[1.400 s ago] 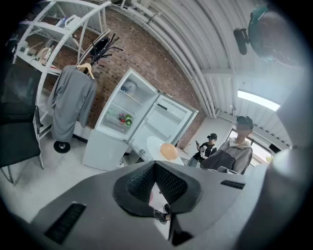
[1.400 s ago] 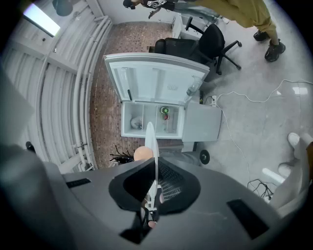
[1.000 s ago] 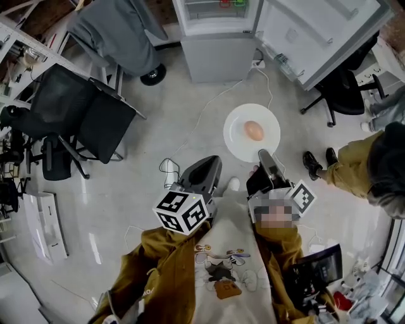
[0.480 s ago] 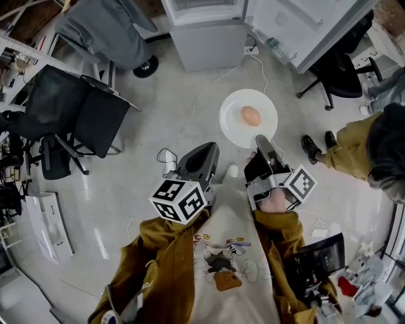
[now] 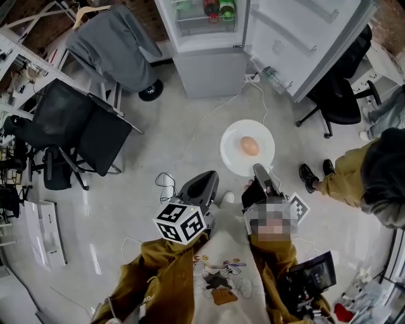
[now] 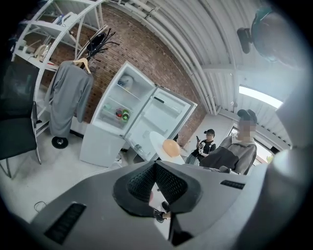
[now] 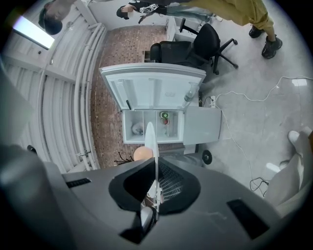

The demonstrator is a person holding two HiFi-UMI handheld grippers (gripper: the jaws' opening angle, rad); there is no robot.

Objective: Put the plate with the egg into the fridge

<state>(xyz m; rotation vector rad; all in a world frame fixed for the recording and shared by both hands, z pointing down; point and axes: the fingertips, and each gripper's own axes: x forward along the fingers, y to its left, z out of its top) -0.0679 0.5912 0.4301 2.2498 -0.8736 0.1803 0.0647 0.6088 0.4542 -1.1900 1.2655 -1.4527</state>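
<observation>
White china plate (image 5: pixel 235 158) hangs over the grey floor (image 5: pixel 158 145) in the head view, and the brown egg (image 5: pixel 250 146) sits at its middle. The right gripper (image 5: pixel 258 169) pinches the plate's rim at 6 o'clock. In the right gripper view the plate shows edge-on, a thin white blade running straight out of the pressed-together pads, with the egg just to its left.

The left gripper (image 5: pixel 205 181) is at 8 o'clock from the plate and apart from it. Its jaws are pressed together with nothing between them.

The fridge (image 5: pixel 209 63) stands at 11 o'clock from the plate, well apart from it. Its door (image 5: pixel 304 38) is swung wide toward 1 o'clock. A green bottle (image 5: pixel 226 8) and a red one stand on a shelf inside.

A white cable (image 5: pixel 202 120) trails across the floor from the fridge's foot. At 9 o'clock stands a black chair (image 5: pixel 82 123), with a grey coat (image 5: pixel 114 44) above it at 10 o'clock. Another person in mustard trousers (image 5: pixel 345 174) stands at 3 o'clock.
</observation>
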